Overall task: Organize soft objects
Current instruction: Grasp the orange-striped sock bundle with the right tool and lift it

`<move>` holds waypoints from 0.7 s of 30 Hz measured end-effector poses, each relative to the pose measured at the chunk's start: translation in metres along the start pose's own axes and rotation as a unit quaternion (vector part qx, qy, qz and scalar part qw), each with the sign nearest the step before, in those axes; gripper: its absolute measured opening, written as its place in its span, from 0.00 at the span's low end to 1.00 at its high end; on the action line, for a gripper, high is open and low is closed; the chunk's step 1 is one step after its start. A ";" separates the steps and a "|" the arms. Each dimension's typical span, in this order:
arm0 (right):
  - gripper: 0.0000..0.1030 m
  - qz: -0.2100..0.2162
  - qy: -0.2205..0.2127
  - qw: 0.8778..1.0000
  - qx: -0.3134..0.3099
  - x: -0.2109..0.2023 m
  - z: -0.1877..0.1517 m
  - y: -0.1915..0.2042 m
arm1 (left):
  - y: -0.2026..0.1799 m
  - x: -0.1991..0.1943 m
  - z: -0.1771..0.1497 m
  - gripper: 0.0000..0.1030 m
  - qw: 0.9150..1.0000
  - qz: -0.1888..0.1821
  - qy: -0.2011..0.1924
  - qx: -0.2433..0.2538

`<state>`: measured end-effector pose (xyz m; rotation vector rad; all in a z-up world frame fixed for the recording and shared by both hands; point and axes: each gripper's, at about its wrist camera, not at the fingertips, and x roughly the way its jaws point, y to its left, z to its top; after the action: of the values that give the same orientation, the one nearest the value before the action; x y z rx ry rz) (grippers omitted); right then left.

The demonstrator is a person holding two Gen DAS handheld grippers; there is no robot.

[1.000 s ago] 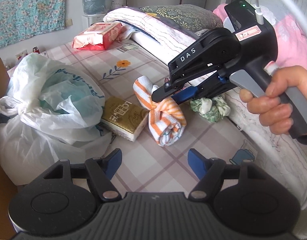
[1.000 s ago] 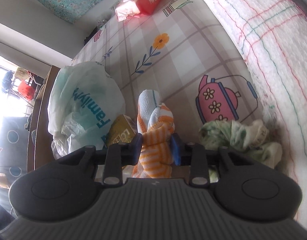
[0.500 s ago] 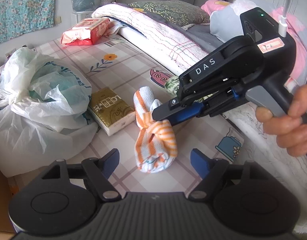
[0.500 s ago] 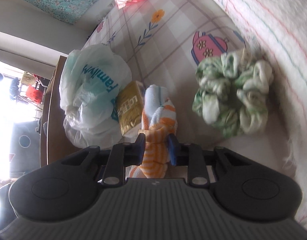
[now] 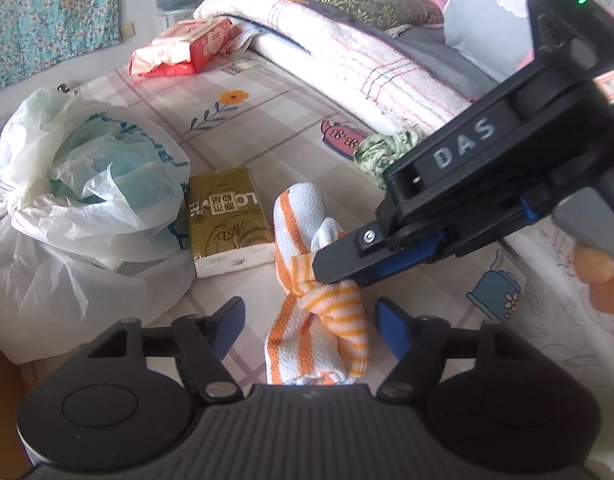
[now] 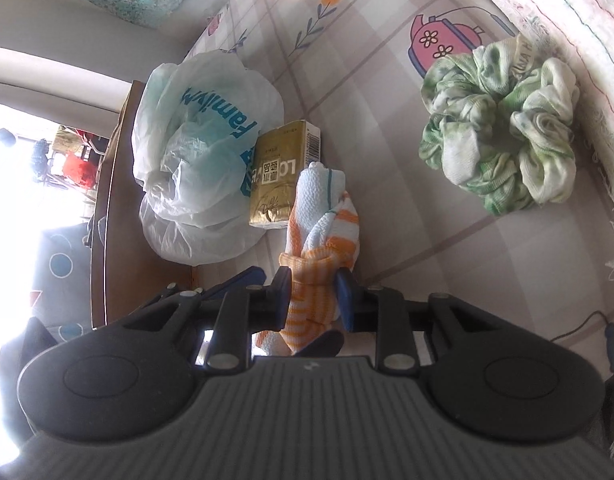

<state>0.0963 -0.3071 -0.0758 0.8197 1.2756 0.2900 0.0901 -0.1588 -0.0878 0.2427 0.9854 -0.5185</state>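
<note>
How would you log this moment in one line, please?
right gripper: shut on striped towel | left gripper: closing, towel between, untouched

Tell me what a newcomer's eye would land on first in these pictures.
First, the orange-striped towel, knotted and pinched at its middle by the right gripper, with the left gripper straddling its lower end, jaws closing but not yet touching it. Beside it on the patterned sheet lie a gold tissue pack and a white plastic bag. A green scrunchie sits against the folded blanket.
</note>
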 end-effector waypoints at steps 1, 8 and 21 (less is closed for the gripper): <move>0.25 0.000 -0.001 1.000 0.001 -0.001 0.001 0.000 | 0.002 0.003 0.001 0.62 1.000 0.000 0.006 -0.004; 0.45 -0.017 -0.011 1.000 0.004 0.002 0.007 0.000 | 0.005 0.010 -0.001 0.58 1.000 -0.011 0.020 -0.014; 0.37 0.001 -0.018 0.999 0.041 0.018 0.004 -0.010 | 0.005 0.010 -0.002 0.50 1.000 0.001 0.019 -0.010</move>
<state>0.1027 -0.3048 -0.0958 0.8925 1.2589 0.2249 0.0958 -0.1569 -0.0968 0.2360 1.0261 -0.5028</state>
